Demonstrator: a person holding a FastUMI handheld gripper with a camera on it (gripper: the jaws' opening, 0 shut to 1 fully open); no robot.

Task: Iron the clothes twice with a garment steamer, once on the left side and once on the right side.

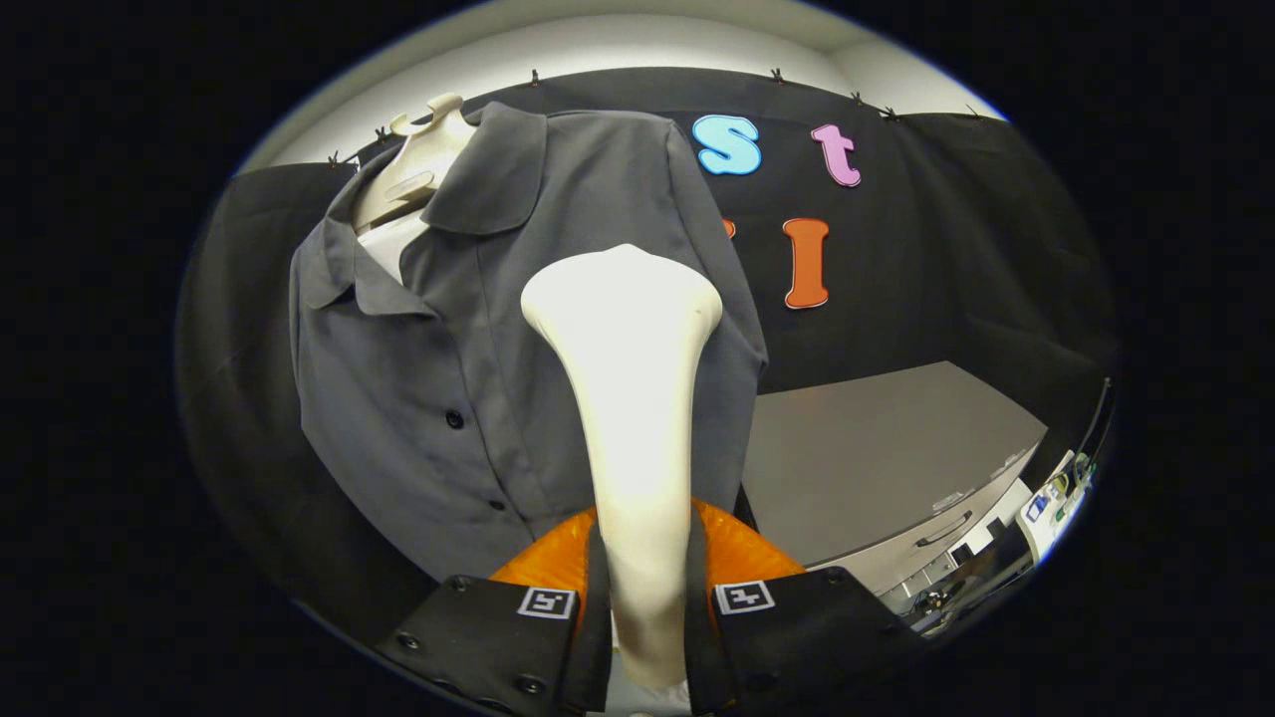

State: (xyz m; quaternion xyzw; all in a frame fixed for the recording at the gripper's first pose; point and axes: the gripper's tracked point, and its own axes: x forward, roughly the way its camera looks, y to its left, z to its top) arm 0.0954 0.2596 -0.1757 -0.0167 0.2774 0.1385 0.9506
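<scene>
grey shirt [478, 398] hung on its mannequin [423, 164]; fingers [588, 607] clamped the white steamer [633, 398], head just before the shirt's front — neither pass looked done.

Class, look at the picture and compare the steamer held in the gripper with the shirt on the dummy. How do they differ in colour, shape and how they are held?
1. Colour: the steamer is cream white; the shirt is dark grey.
2. Shape: the steamer is smooth and hard, widening to a broad head; the shirt is soft cloth with collar and buttons.
3. Hold: the gripper is shut on the steamer's handle; the shirt hangs on a dummy.

Both stand upright.
</scene>
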